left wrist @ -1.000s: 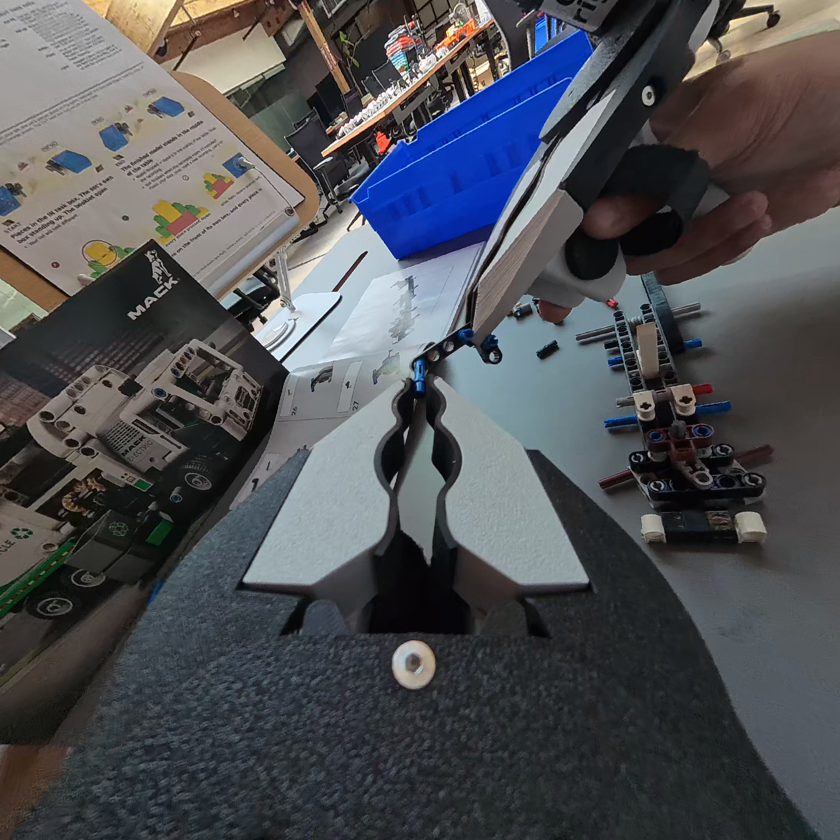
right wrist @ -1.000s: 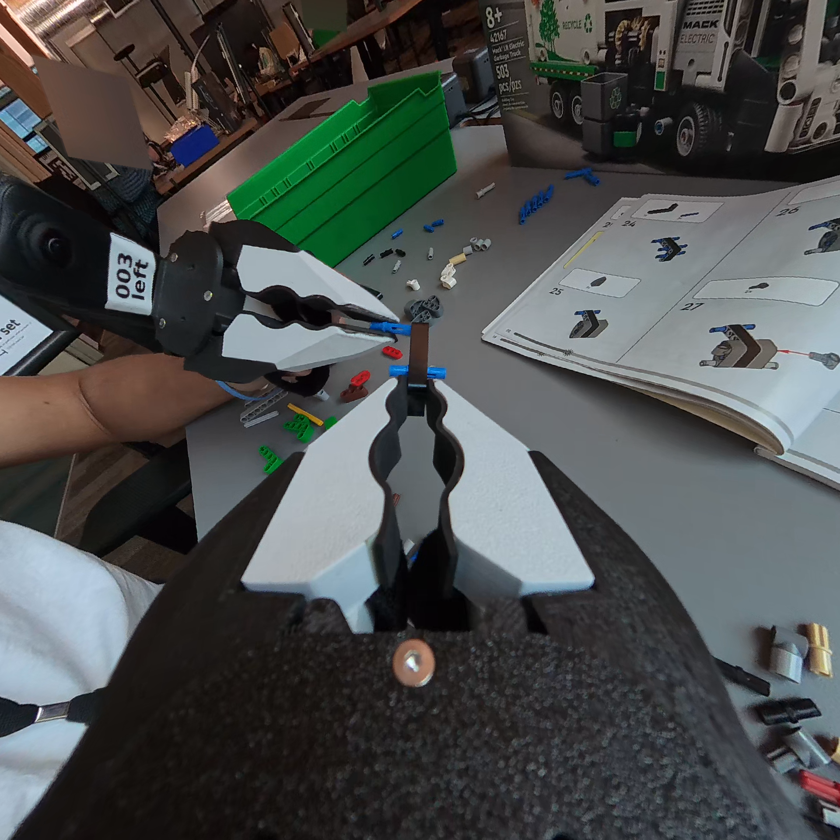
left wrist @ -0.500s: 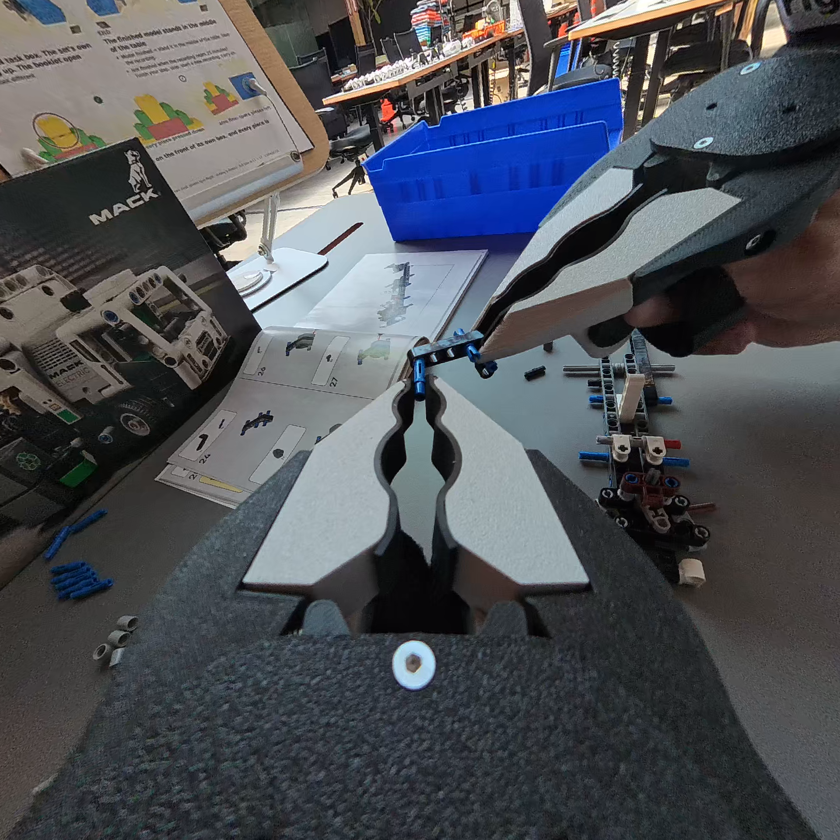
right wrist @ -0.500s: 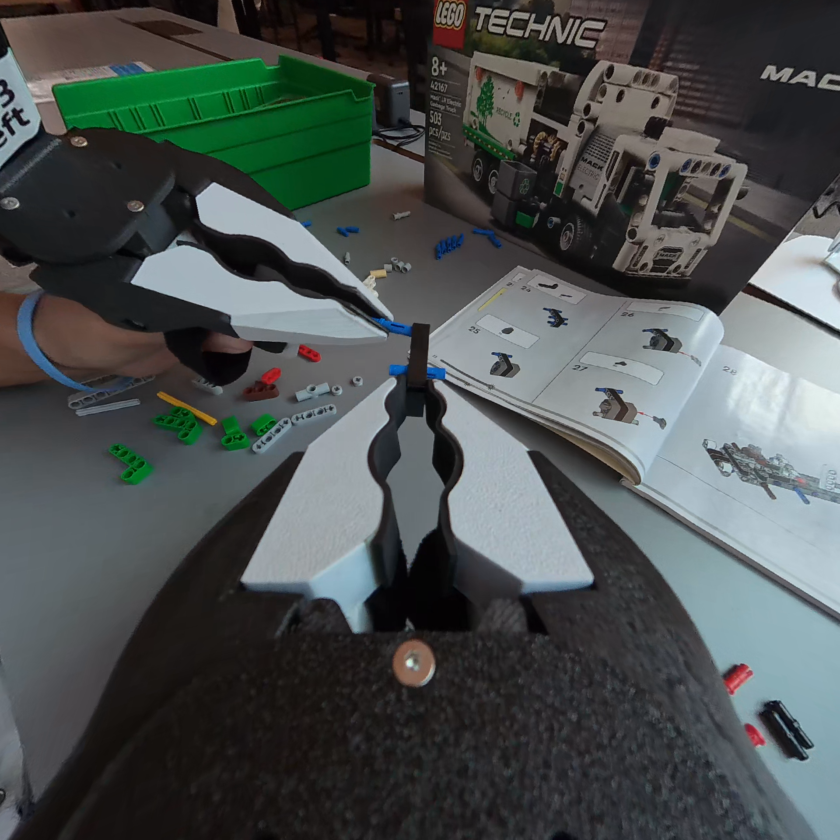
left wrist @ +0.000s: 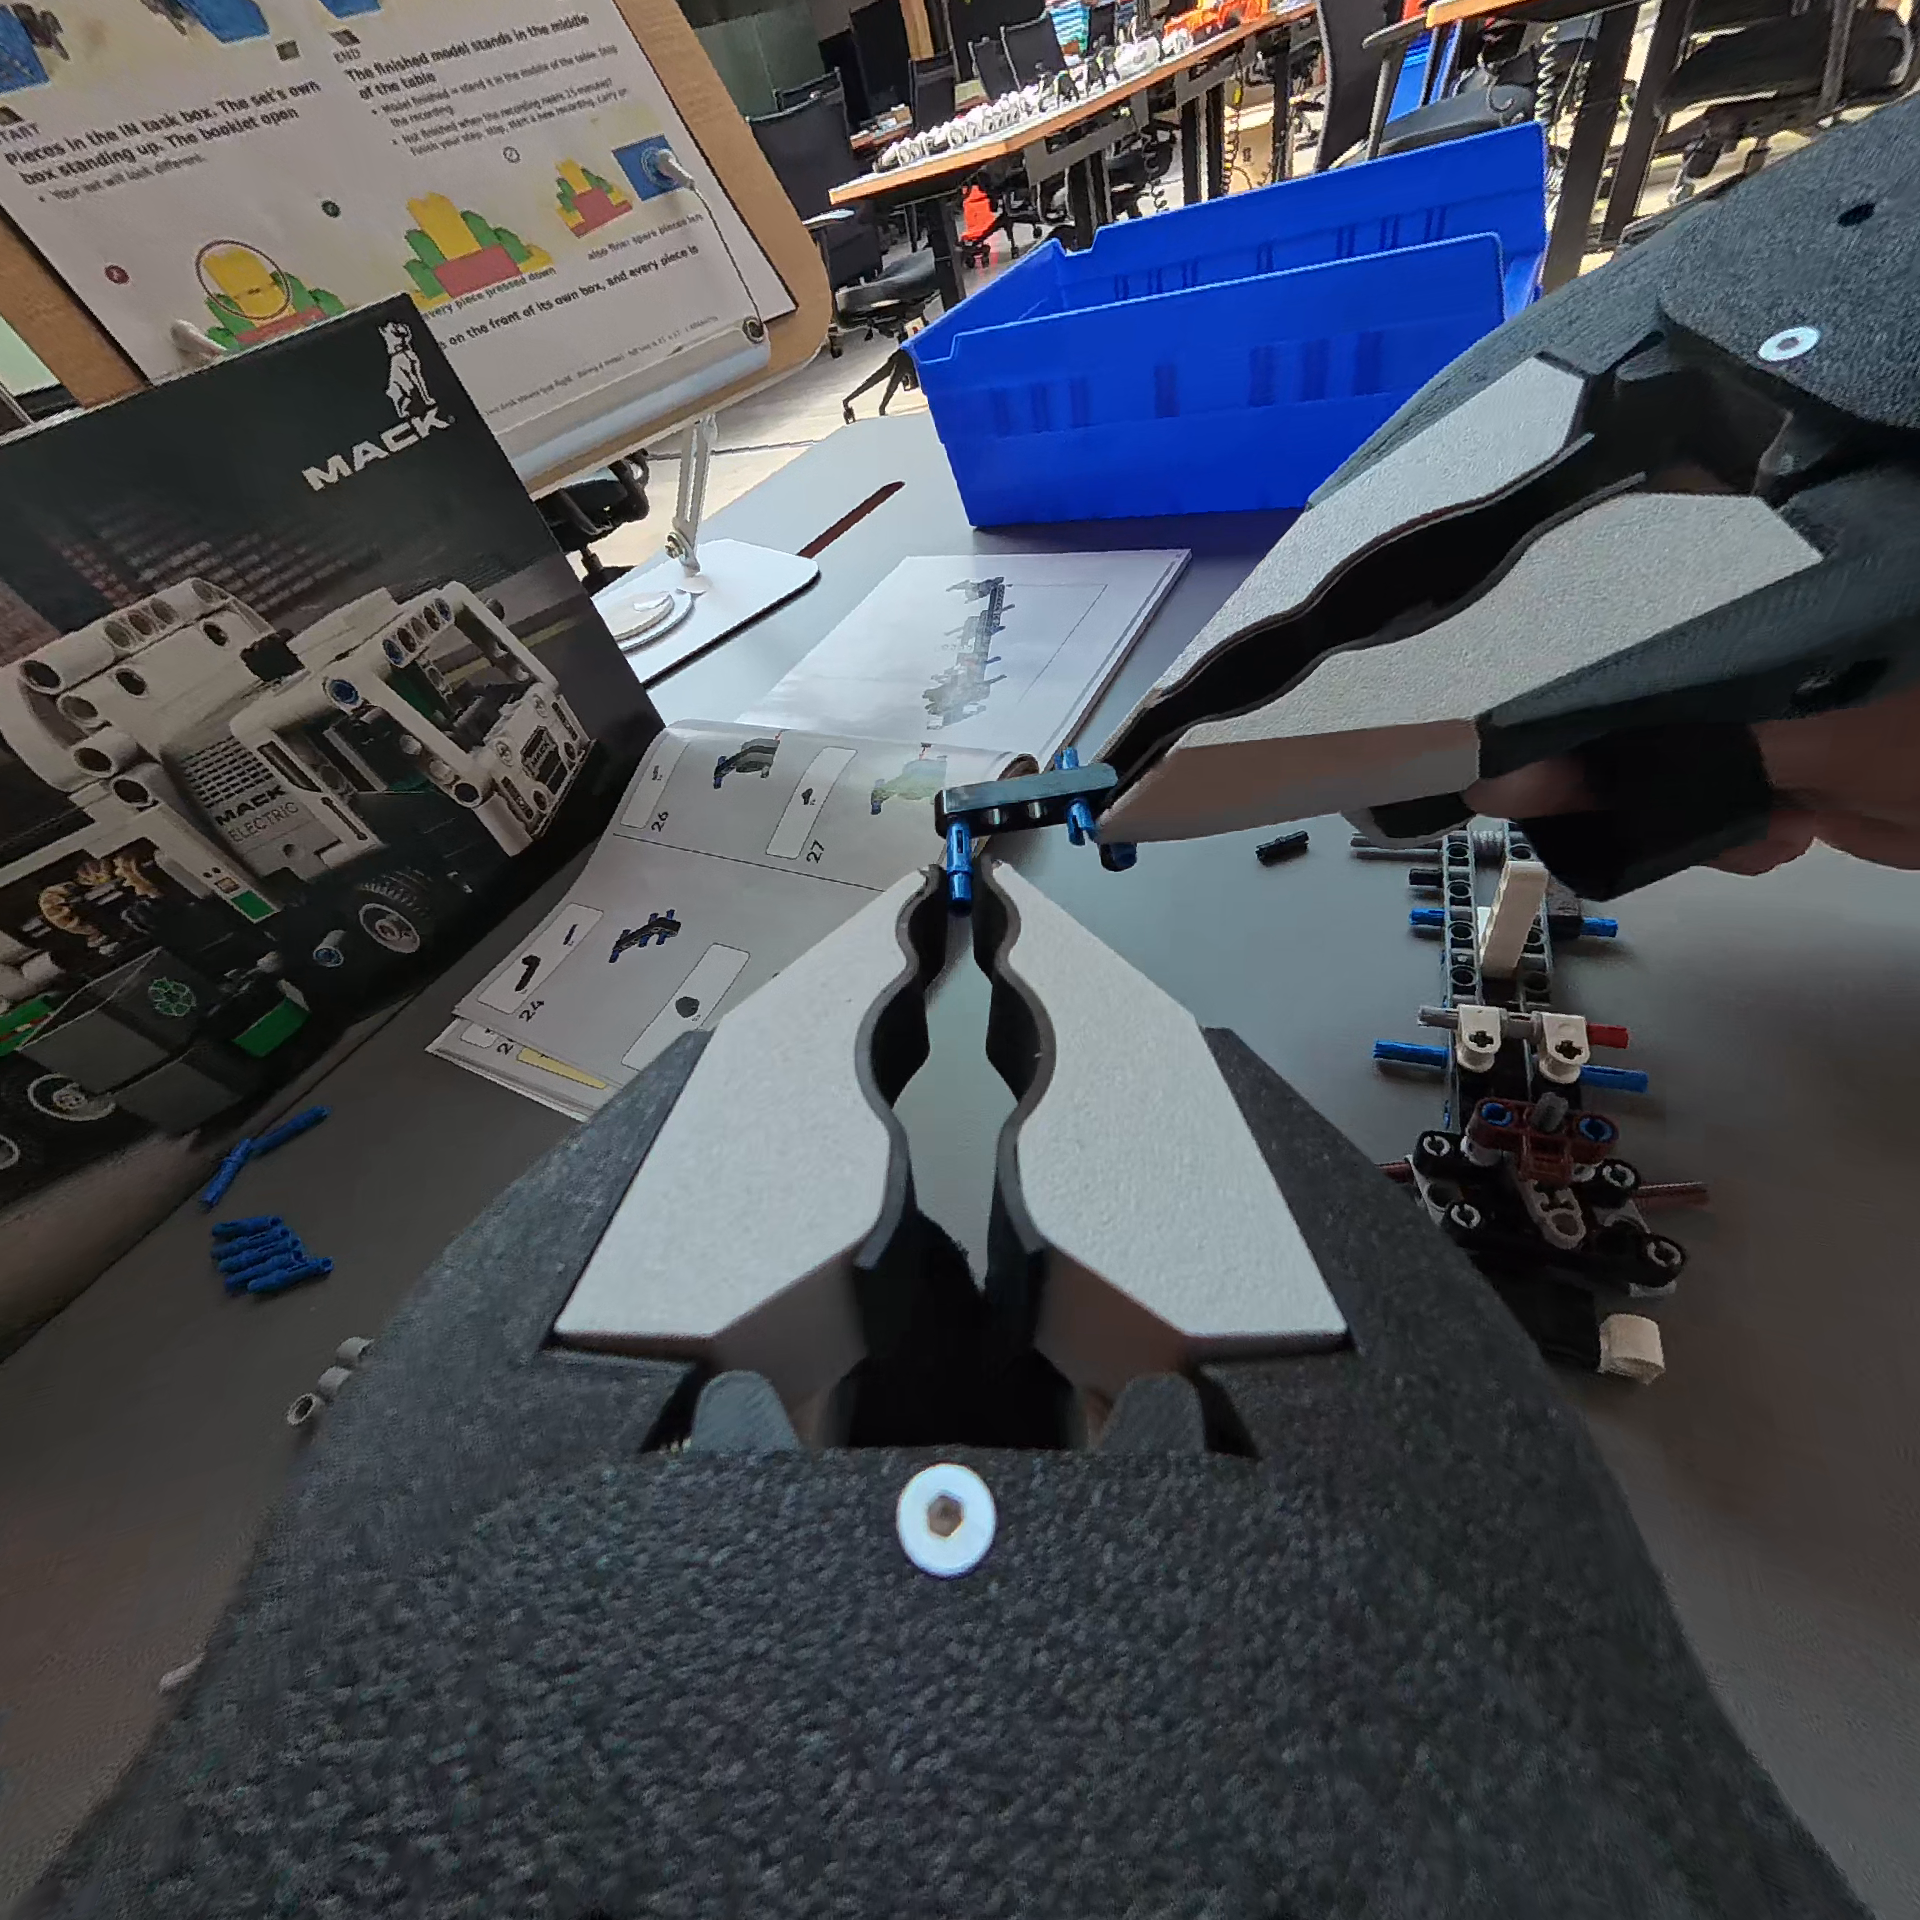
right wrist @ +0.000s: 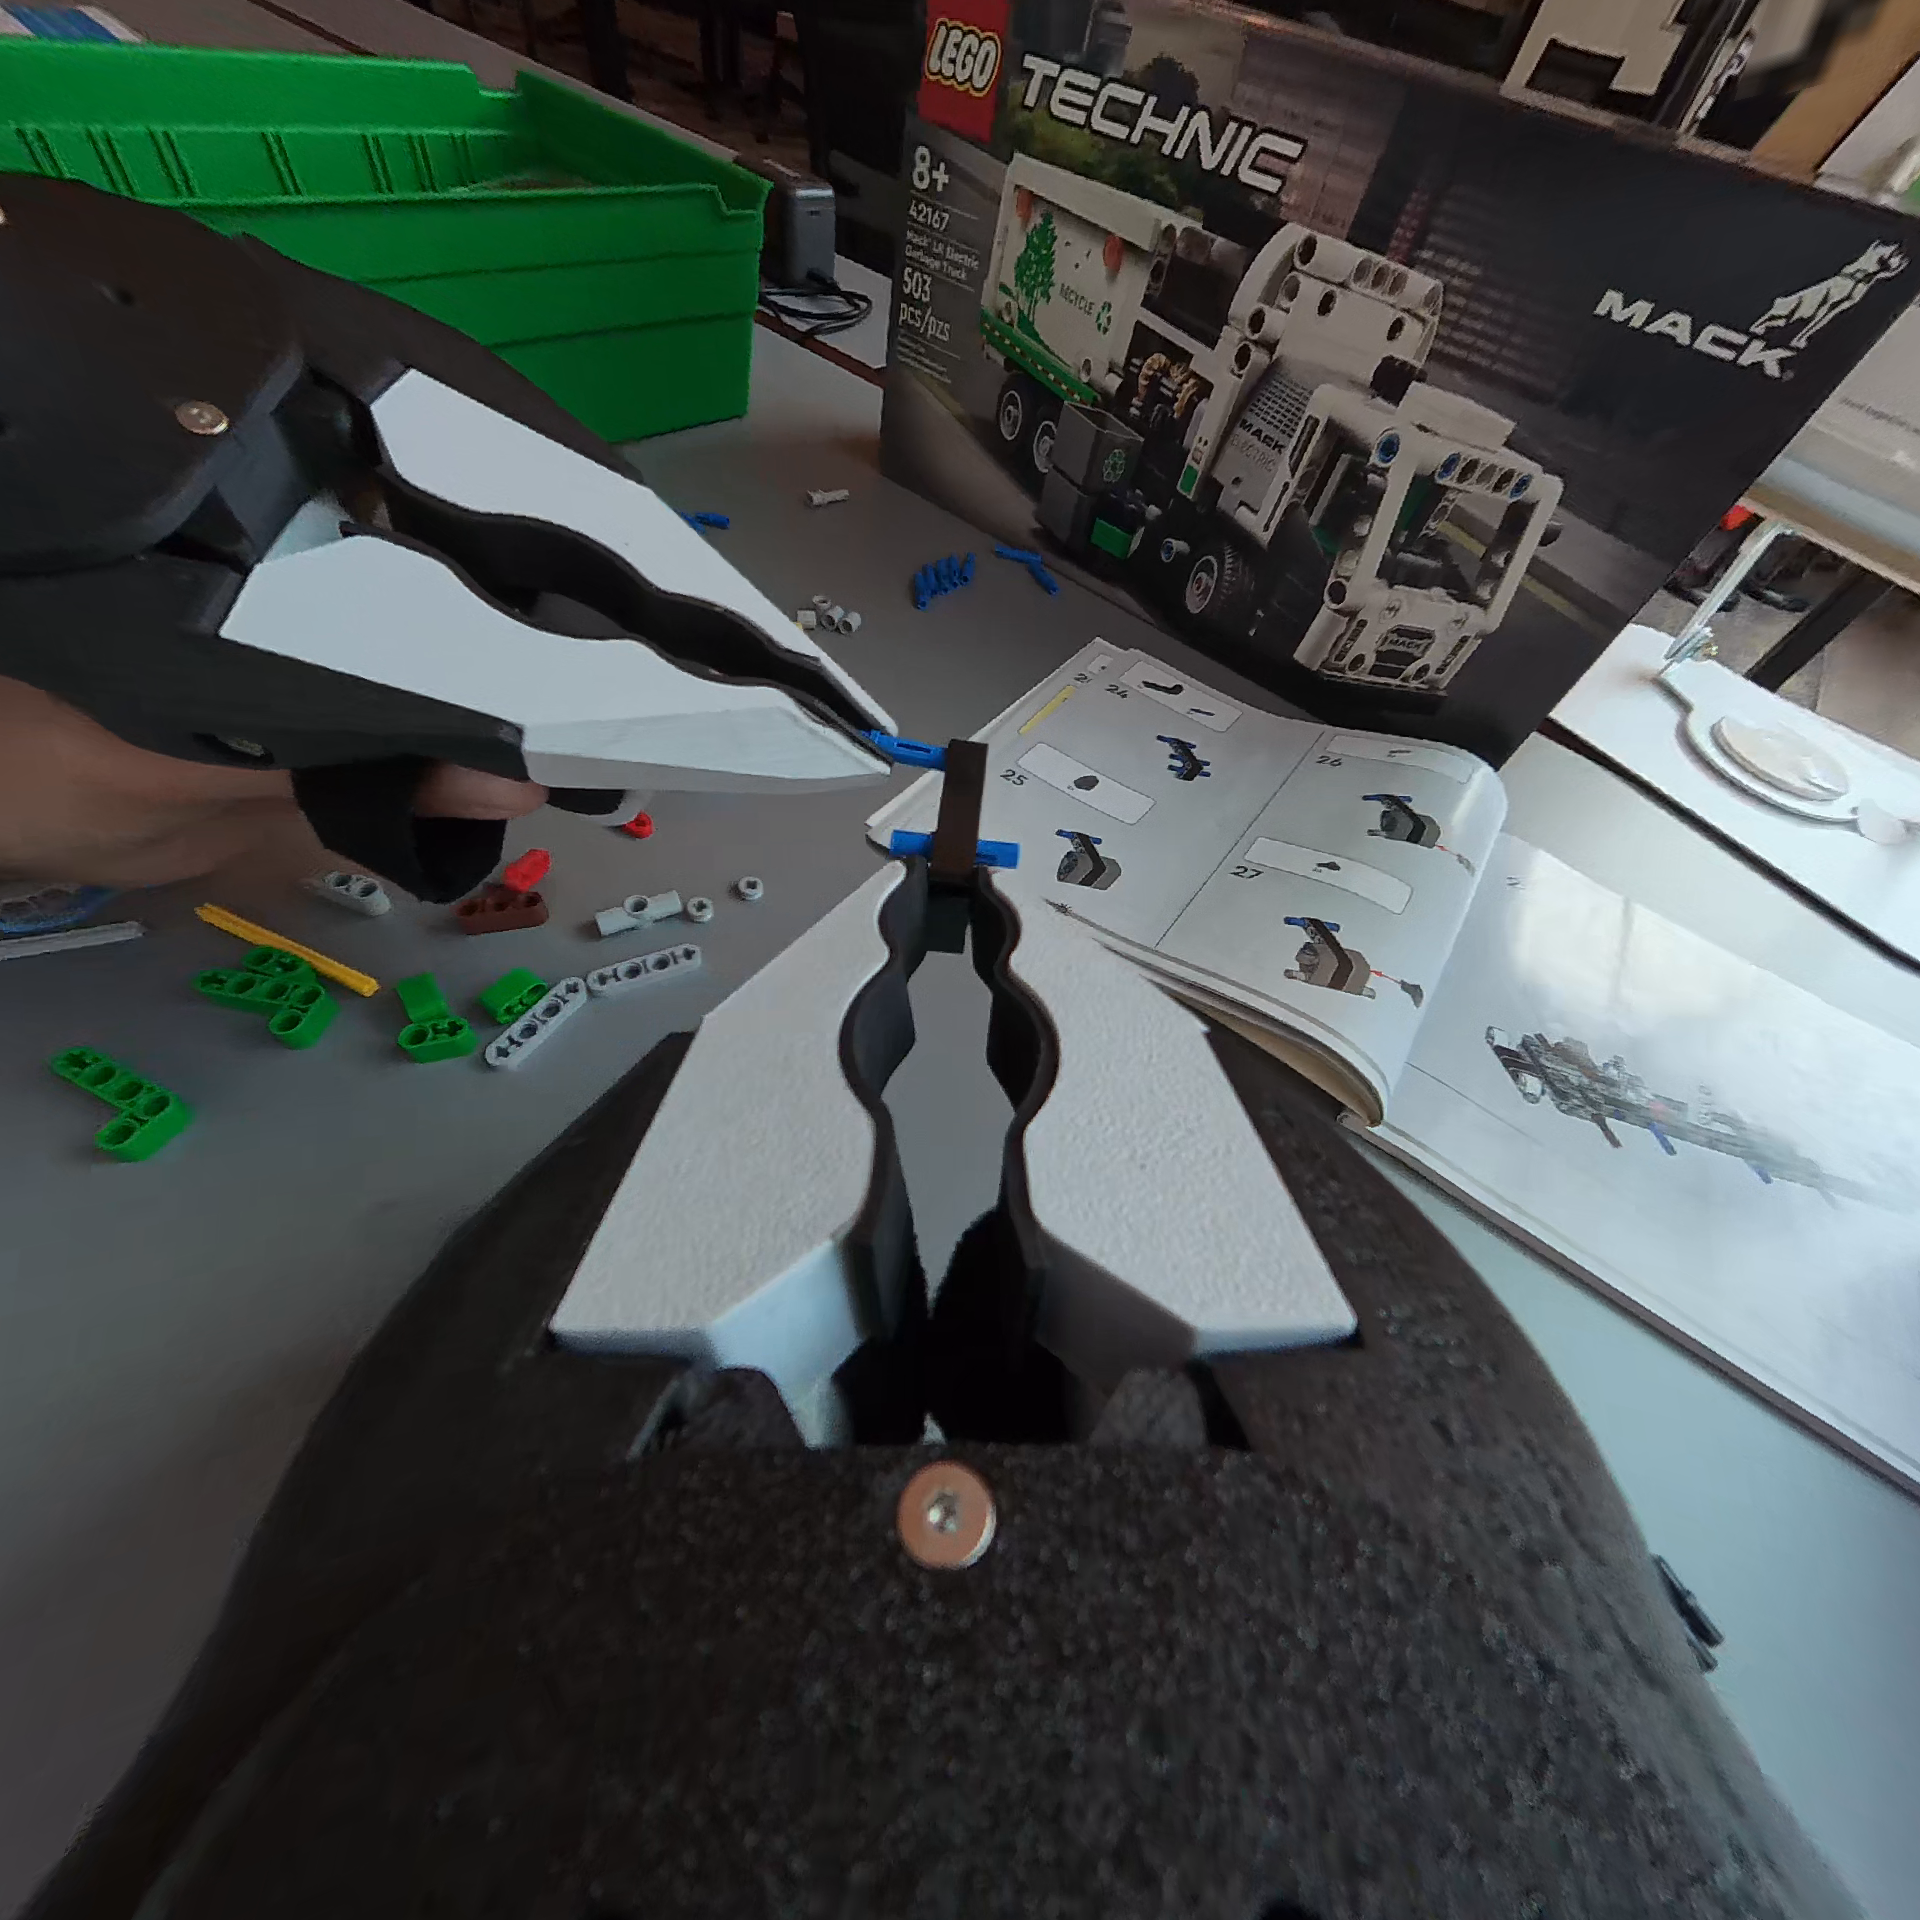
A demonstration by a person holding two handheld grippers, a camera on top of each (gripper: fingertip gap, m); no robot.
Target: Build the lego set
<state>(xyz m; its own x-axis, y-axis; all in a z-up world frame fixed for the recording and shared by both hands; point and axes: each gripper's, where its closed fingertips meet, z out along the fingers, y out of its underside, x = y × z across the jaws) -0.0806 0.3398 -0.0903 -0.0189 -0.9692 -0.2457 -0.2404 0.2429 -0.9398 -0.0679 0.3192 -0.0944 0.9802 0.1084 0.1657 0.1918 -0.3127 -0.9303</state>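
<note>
While both tools have swung round and levelled out over the last second, the grip between them hasn't altered at all. The left hand-held gripper (left wrist: pixel 961 878) is clenched on a small blue pin (left wrist: pixel 958 871), pads pressed to its lower half. The pin's upper end meets the end hole of a short black beam (left wrist: pixel 1023 805). The right hand-held gripper (right wrist: pixel 948 883) is clamped on the other end of that beam (right wrist: pixel 961 800), which pokes up out of its fingertips. A second blue pin (right wrist: pixel 956 844) already sits crosswise through the beam, just above the tips. From the right side the left tool (right wrist: pixel 883 753) comes in level, the held pin (right wrist: pixel 909 748) touching the beam's top end. How deep it sits I can't tell. So the change is all in angle and backdrop. The open booklet (left wrist: pixel 727 831) lies right behind the meeting point, and the truck box (right wrist: pixel 1351 364) stands behind it. The blue bin (left wrist: pixel 1247 395) and green bin (right wrist: pixel 520 239) sit farther back. On the grey surface (left wrist: pixel 1247 987), a half-built frame (left wrist: pixel 1517 1091) lies near the right tool, and loose green and grey pieces (right wrist: pixel 416 987) lie under the left one. Pin and beam are both held aloft, clear of the surface.
</note>
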